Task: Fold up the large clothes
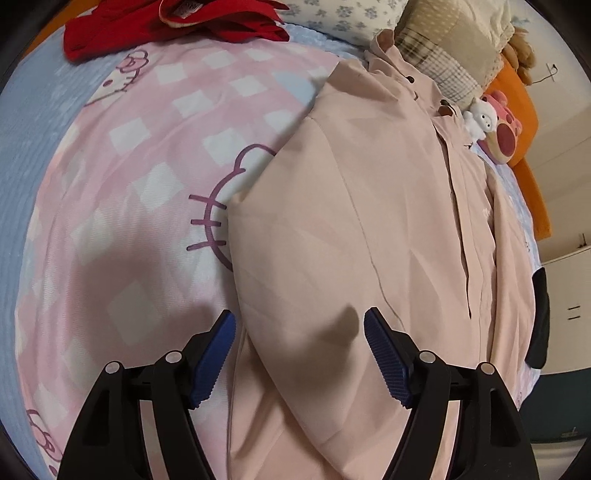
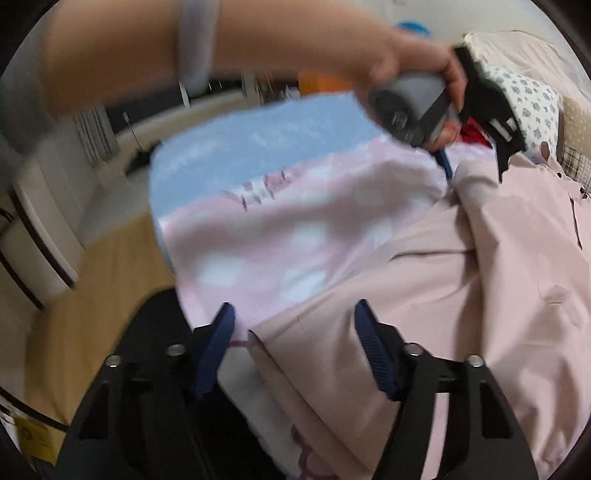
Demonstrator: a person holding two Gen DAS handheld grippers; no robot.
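A large pale pink jacket [image 1: 369, 221] lies on the bed over a pink checked cartoon blanket [image 1: 147, 166], its left part folded over the body. My left gripper [image 1: 299, 332] is open, its blue pads just above the jacket's folded edge, holding nothing. In the right wrist view the jacket [image 2: 461, 277] fills the right side. My right gripper [image 2: 293, 328] is open over the jacket's near corner at the bed's edge. The left gripper [image 2: 472, 162] shows at the jacket's far edge, held by a hand.
A red garment [image 1: 166, 29] lies at the bed's head. Floral and plaid pillows [image 1: 443, 48] and plush toys [image 1: 491, 118] lie beyond the jacket's collar. A blue sheet [image 2: 221, 147] covers the mattress. Wooden floor [image 2: 92, 314] and white furniture [image 2: 40, 240] lie left of the bed.
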